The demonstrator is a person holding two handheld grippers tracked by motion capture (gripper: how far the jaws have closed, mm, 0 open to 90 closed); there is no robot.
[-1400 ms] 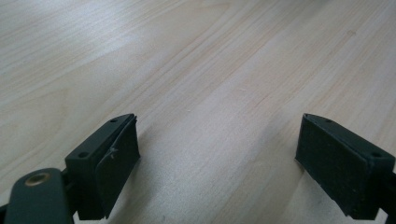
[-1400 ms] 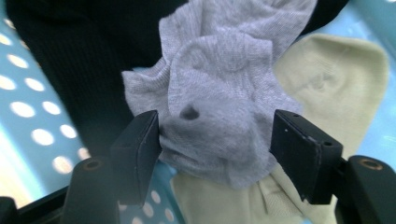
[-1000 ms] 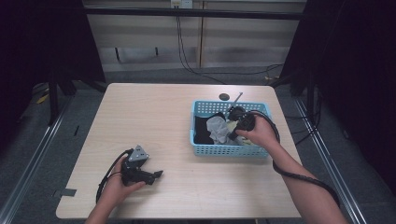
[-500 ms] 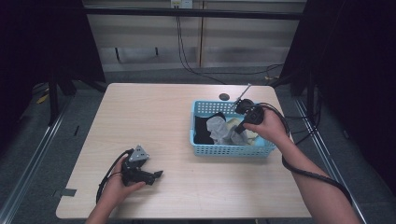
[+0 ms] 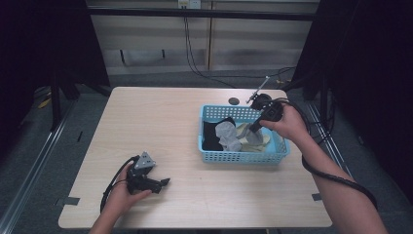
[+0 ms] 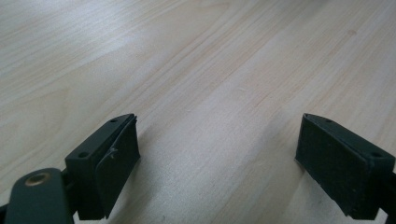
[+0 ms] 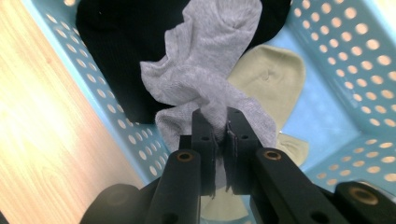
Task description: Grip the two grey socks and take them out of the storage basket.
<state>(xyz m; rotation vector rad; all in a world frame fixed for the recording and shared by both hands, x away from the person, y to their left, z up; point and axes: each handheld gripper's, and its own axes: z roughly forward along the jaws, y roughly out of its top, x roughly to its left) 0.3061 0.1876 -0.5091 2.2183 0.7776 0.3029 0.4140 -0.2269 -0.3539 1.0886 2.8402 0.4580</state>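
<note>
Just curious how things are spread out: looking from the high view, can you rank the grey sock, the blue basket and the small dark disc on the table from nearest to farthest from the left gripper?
1. blue basket, right of the left gripper.
2. grey sock, inside the basket.
3. small dark disc, behind the basket.

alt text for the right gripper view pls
The right gripper has its two black jaws shut on a fold of a grey sock over a light blue perforated basket. A black garment and beige socks lie beneath it.

Nothing readable anywhere, no labels, brands or numbers on the table, basket, socks or grippers. Just plain surfaces.
</note>
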